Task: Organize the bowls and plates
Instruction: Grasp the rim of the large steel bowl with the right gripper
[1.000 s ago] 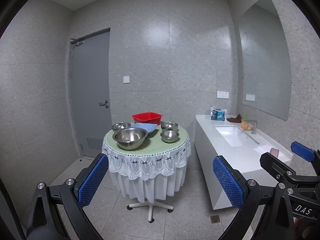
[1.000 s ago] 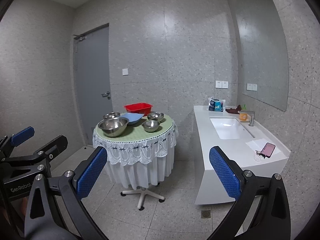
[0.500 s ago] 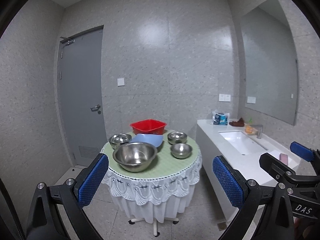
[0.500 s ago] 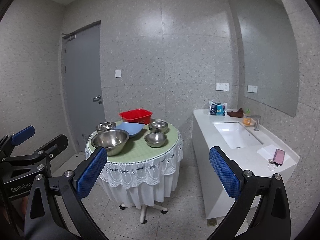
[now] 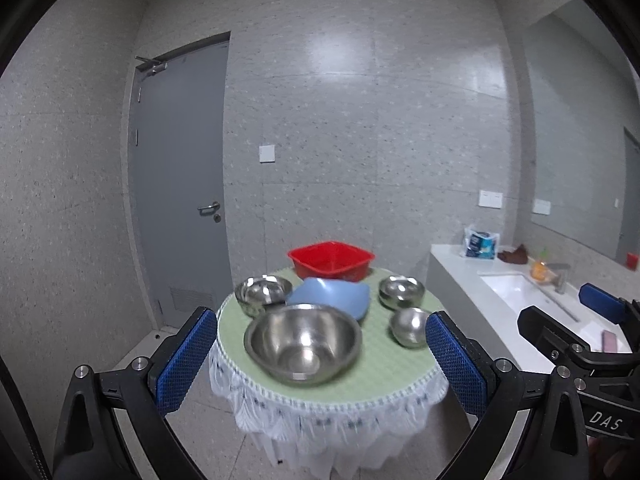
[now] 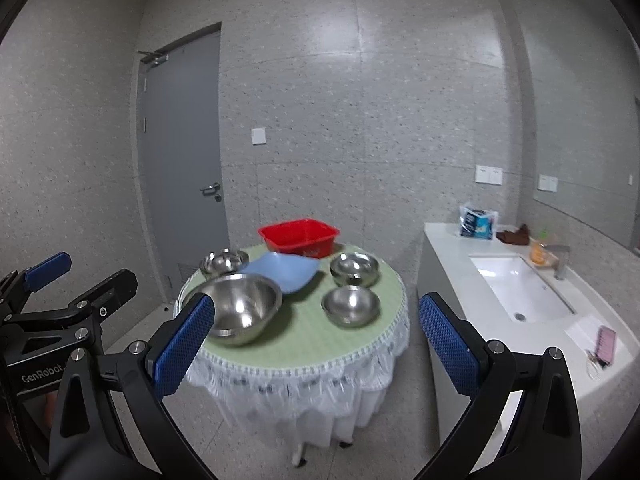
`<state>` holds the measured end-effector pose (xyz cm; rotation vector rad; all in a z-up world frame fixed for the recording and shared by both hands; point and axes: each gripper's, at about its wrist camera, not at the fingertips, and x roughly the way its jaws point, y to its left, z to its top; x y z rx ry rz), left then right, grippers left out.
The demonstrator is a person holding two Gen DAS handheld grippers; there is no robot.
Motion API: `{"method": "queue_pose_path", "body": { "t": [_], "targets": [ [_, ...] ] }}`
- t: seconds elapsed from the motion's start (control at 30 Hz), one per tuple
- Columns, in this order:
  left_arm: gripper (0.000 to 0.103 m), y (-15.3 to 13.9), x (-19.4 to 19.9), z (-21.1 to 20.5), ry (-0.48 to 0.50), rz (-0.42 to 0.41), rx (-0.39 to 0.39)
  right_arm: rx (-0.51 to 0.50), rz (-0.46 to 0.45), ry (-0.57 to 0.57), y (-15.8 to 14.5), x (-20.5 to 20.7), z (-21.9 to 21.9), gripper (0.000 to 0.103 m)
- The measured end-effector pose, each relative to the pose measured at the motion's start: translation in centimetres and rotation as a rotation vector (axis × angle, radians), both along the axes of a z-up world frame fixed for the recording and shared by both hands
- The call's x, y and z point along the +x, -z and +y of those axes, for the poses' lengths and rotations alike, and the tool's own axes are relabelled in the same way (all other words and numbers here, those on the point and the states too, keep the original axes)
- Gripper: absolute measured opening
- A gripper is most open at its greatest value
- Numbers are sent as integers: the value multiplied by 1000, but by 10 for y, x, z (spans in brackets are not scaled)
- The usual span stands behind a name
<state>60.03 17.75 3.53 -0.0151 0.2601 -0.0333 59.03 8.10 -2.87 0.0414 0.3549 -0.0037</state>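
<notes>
Straight ahead of the left gripper (image 5: 320, 364): large steel mixing bowl (image 5: 303, 344), upright, mouth up, round, so no long axis to line up with. Framed squarely between the left gripper's blue pads (image 5: 182, 364), jaws spread wide and empty, well short of the rim. In the right wrist view, same bowl (image 6: 240, 308) off toward the left pad; right gripper (image 6: 316, 344) likewise wide open and holding nothing, aimed more at the small steel bowl (image 6: 351, 305). Left side judged nearer and better placed for the big bowl.

All on a round table (image 5: 384, 384) with green mat and lace skirt: blue squarish plate (image 5: 332, 296) just behind the big bowl, red plastic basin (image 5: 331, 260) at the far edge, medium steel bowl (image 5: 262, 292) back left, another steel bowl (image 5: 401, 291) back right. Shiny, smooth, probably slippery at the rim. Slight motion blur throughout. Nothing stacked yet.
</notes>
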Motion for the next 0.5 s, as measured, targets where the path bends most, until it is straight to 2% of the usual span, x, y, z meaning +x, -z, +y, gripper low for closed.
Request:
{"method": "queue_pose_path", "body": {
  "t": [0.27, 0.5],
  "targets": [
    [102, 0, 138, 3, 15, 54, -23, -2, 18, -41, 5, 104, -10, 103],
    [102, 7, 260, 22, 60, 166, -20, 10, 118, -41, 28, 183, -8, 103]
  ]
}}
